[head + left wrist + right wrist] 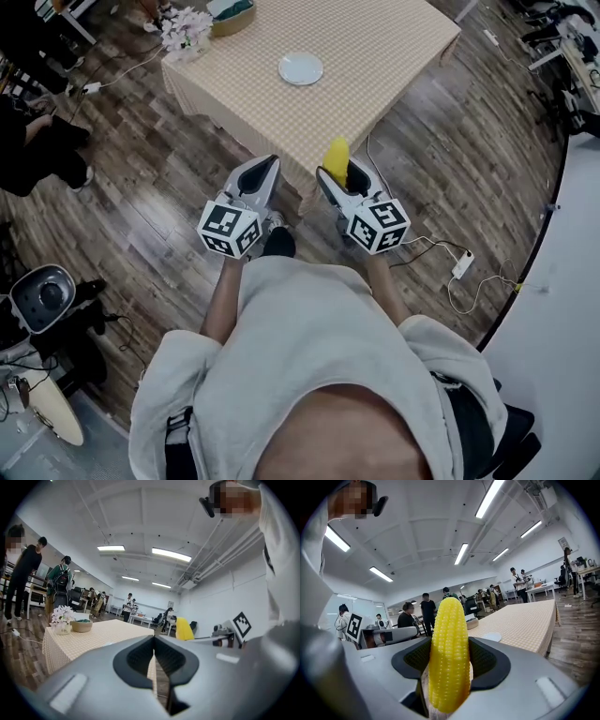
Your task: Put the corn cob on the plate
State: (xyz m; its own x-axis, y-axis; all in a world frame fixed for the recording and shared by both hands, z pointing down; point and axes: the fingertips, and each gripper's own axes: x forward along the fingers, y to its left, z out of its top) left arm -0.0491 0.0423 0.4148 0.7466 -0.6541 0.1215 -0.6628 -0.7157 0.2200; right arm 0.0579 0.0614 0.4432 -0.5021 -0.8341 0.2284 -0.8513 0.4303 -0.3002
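My right gripper (342, 178) clamps the corn cob (449, 658); left gripper (154, 641) closed, empty.
Plate (300, 67) at twelve o'clock: lower gently onto it.

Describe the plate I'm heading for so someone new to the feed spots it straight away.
Find the table with the beige checked cloth at the top of the head view. The plate lies alone near its middle, apart from the flowers and the bowl at the left corner. It is the only flat, pale disc there, with nothing on it.
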